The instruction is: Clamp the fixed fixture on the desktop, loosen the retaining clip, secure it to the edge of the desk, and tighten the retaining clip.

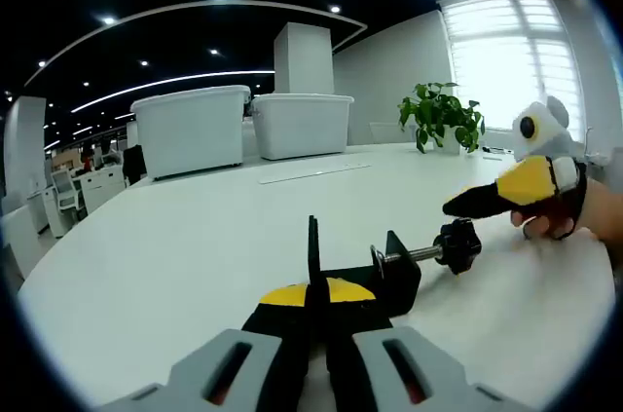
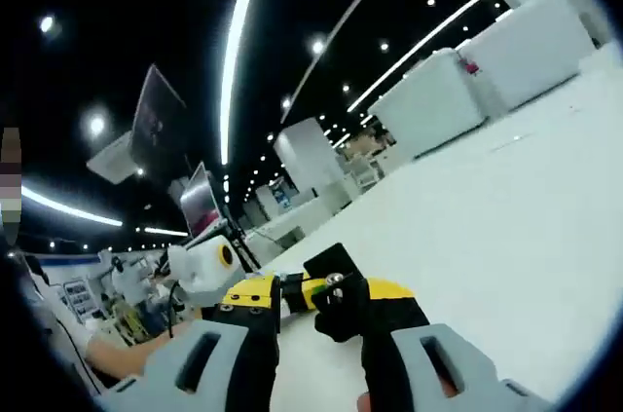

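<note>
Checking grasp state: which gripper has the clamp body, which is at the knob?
The left gripper is shut on the black clamp body's upright plate. The right gripper points at the screw knob, not gripping it.

No legible text, label, brand, number or sign is found in either view. Screens [image 2: 200, 200] in the right gripper view are too small and blurred to be read. The white bins [image 1: 192, 127] in the left gripper view carry no readable marking.

A white table [image 1: 175, 246] carries two white bins [image 1: 192, 128], a potted plant [image 1: 440, 116] and a black clamp fixture [image 1: 389, 271].
</note>
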{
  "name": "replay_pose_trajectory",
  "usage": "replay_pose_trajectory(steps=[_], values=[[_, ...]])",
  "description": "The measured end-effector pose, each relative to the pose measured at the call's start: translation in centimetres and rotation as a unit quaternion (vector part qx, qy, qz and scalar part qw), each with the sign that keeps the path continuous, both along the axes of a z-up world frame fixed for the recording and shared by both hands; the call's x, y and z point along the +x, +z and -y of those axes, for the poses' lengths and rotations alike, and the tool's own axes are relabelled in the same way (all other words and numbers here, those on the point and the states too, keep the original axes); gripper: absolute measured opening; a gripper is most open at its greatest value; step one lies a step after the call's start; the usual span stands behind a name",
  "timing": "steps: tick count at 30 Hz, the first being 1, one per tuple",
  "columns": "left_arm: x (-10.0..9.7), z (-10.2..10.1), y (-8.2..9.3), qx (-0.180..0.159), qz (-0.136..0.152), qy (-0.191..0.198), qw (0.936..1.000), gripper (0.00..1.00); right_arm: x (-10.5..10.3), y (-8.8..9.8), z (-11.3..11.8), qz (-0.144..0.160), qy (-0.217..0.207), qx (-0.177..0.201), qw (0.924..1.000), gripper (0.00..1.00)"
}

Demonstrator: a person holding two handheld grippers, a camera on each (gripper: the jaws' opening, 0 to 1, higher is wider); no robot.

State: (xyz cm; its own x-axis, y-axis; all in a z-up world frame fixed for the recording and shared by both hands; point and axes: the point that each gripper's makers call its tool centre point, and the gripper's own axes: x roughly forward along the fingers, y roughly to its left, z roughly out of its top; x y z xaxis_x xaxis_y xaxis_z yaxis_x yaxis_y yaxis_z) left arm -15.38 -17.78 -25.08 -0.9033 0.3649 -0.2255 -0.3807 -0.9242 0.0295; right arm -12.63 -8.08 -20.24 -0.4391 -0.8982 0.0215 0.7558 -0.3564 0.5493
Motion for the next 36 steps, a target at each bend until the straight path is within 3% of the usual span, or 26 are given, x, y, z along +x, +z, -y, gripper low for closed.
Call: replay_pose_trajectory(steps=[3, 7, 9, 17, 21, 24, 26, 28, 30, 32, 33, 35, 36], values=[[0.2, 0.0, 0.0, 0.0, 0.0, 0.0, 1.0, 0.06, 0.2, -1.2, 0.2, 0.027, 0.0, 0.021, 0.9994, 0.28], [0.1, 0.0, 0.0, 0.0, 0.0, 0.0, 1.0, 0.06, 1.6, -3.1, 1.4, 0.021, 0.025, 0.085, 0.9959, 0.28], [0.1, 0.0, 0.0, 0.0, 0.0, 0.0, 1.0, 0.06, 1.8, -3.4, 1.7, 0.018, 0.024, 0.096, 0.995, 0.24], [-0.1, 0.0, -0.1, 0.0, 0.0, 0.0, 1.0, 0.06, 2.3, -3.3, 1.8, 0.033, 0.022, 0.085, 0.9956, 0.22], [-0.2, 0.1, -0.1, 0.0, 0.0, 0.0, 1.0, 0.05, 2.8, -3.0, 1.9, -0.011, 0.012, 0.095, 0.9953, 0.21], [-0.2, 0.0, -0.1, 0.0, 0.0, -0.001, 1.0, 0.05, 3.4, -2.6, 2.1, -0.086, 0.001, 0.126, 0.9883, 0.21], [-0.2, 0.0, -0.1, 0.0, 0.0, -0.001, 1.0, 0.06, 4.1, -2.3, 2.3, -0.167, -0.009, 0.163, 0.9724, 0.2], [-0.1, 0.0, -0.1, 0.0, 0.0, -0.001, 1.0, 0.06, 1.6, -2.2, 1.8, -0.243, -0.021, 0.2, 0.949, 0.2], [-0.1, -0.1, -0.1, 0.0, 0.0, -0.001, 1.0, 0.06, 2.3, -2.0, 2.1, -0.327, -0.031, 0.244, 0.9126, 0.2], [0.0, -0.1, -0.1, 0.0, 0.0, -0.001, 1.0, 0.06, 0.6, -2.0, 2.0, -0.38, -0.035, 0.275, 0.8822, 0.2], [0.0, -0.1, -0.1, 0.001, 0.0, -0.001, 1.0, 0.06, 1.0, -2.1, 2.2, -0.414, -0.037, 0.296, 0.8603, 0.2], [0.0, 0.0, -0.1, 0.001, 0.0, 0.0, 1.0, 0.06, 1.2, -2.1, 2.3, -0.428, -0.04, 0.306, 0.8494, 0.2], [0.0, 0.0, -0.1, 0.001, 0.0, 0.0, 1.0, 0.06, 1.7, -2.2, 2.5, -0.428, -0.04, 0.306, 0.8495, 0.2]])
